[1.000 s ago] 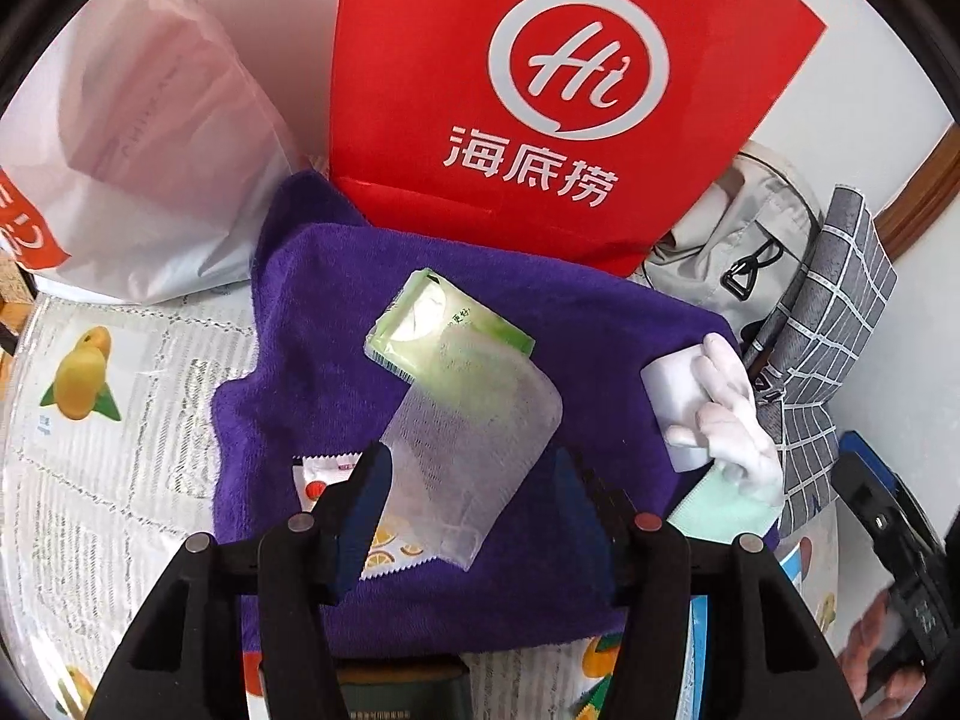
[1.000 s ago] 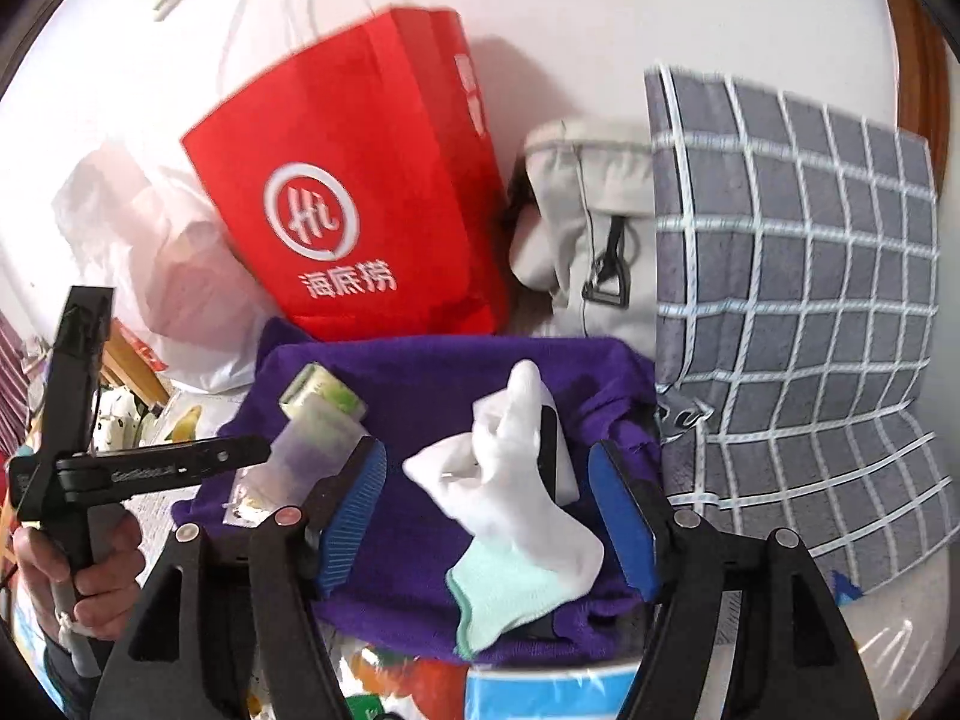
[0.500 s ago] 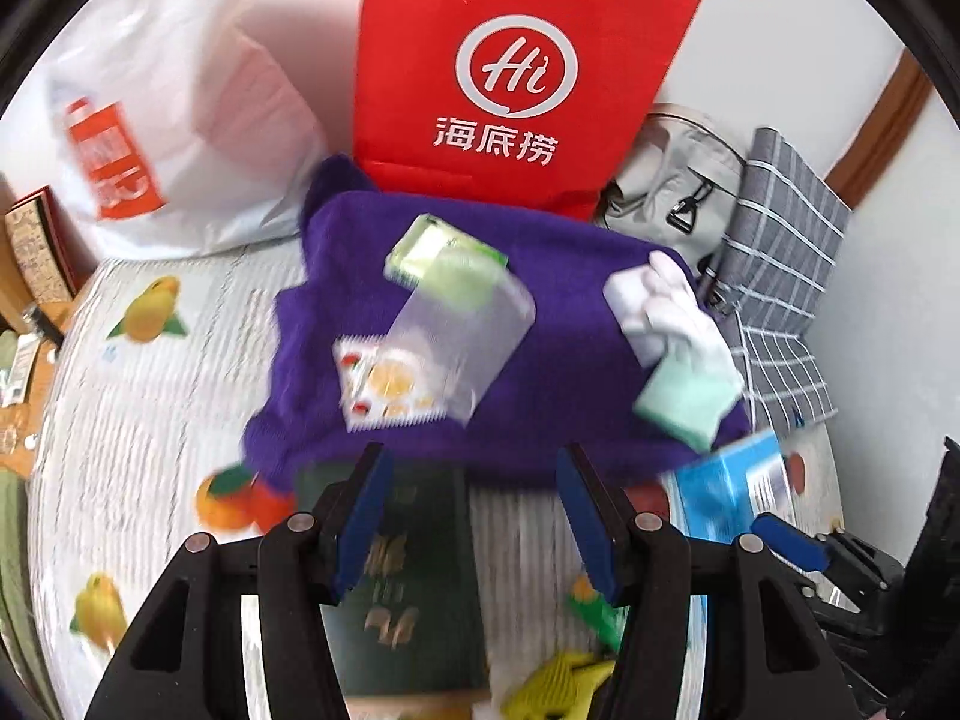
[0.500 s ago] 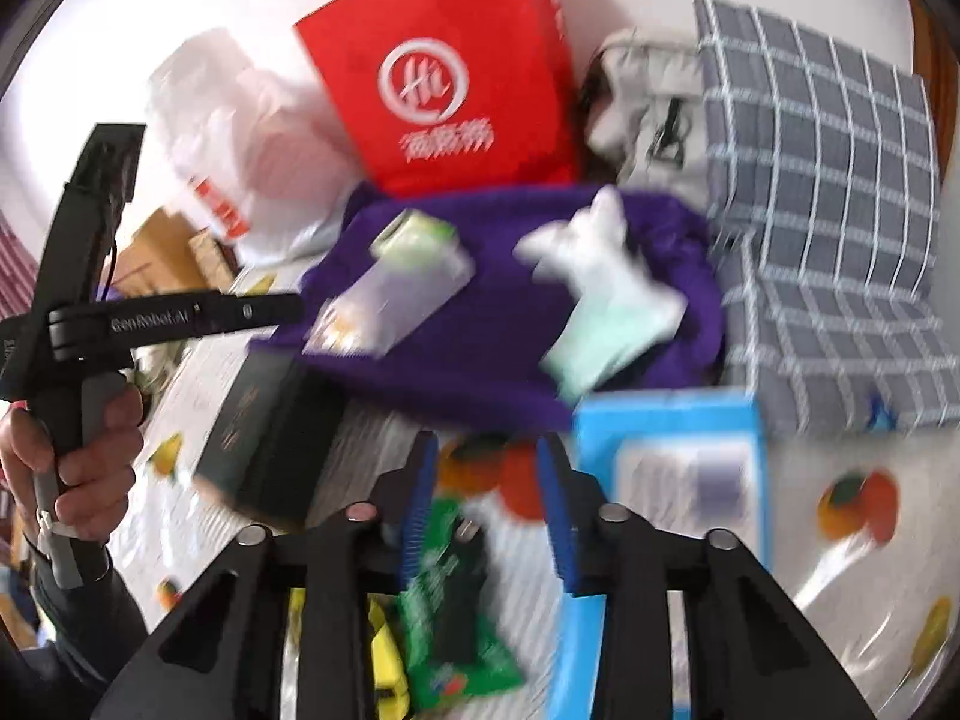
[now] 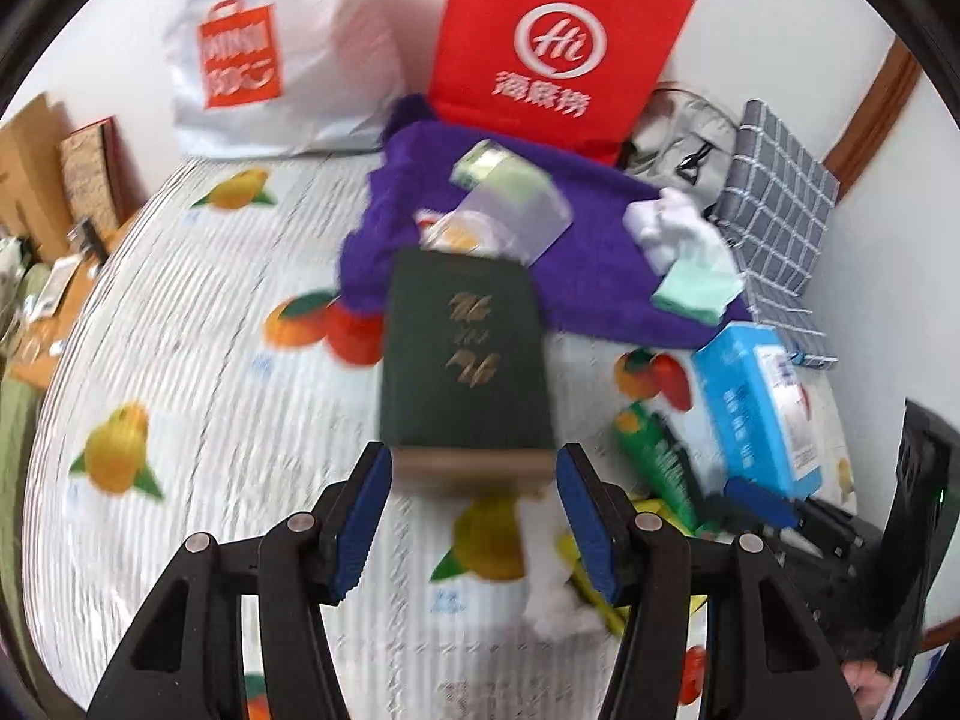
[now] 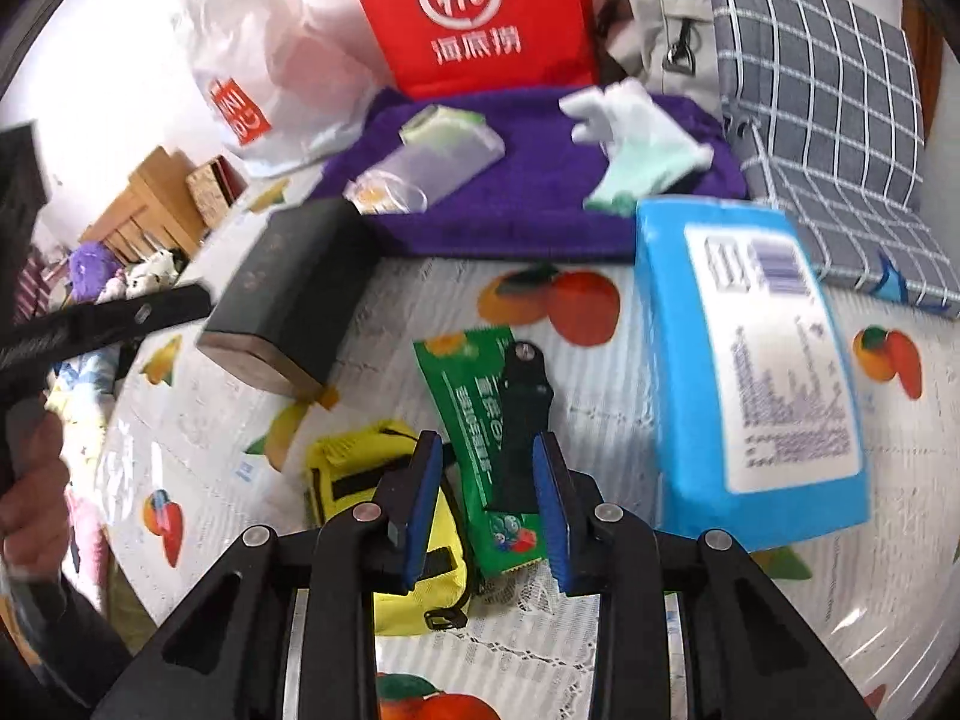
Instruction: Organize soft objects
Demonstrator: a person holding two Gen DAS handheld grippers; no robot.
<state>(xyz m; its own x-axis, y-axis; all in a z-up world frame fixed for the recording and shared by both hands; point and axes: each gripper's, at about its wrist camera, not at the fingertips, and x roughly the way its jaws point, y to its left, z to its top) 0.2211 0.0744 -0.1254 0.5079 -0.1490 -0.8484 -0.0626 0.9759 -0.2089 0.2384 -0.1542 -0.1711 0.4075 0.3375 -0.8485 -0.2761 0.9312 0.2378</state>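
A purple towel (image 5: pixel 600 282) (image 6: pixel 528 204) lies at the back of the fruit-print cloth. On it lie a green tissue pack (image 5: pixel 498 171), a clear mesh pouch (image 6: pixel 444 165) and a white and mint glove (image 5: pixel 684 252) (image 6: pixel 642 144). My left gripper (image 5: pixel 474 510) is open and empty, just before a dark green box (image 5: pixel 465 360). My right gripper (image 6: pixel 489 498) is open and empty above a green snack packet (image 6: pixel 474 420), a black clip (image 6: pixel 522 414) and a yellow pouch (image 6: pixel 372 498).
A blue wipes pack (image 6: pixel 750 360) (image 5: pixel 756 408) lies on the right. A red paper bag (image 6: pixel 474 12), a white plastic bag (image 5: pixel 270 54), a grey bag (image 5: pixel 684 138) and a checked cushion (image 6: pixel 828 120) stand at the back by the wall.
Both grippers have pulled back from the purple towel toward the near side. The right gripper's jaws have narrowed. The tissue pack, the pouch and the glove stay on the towel.
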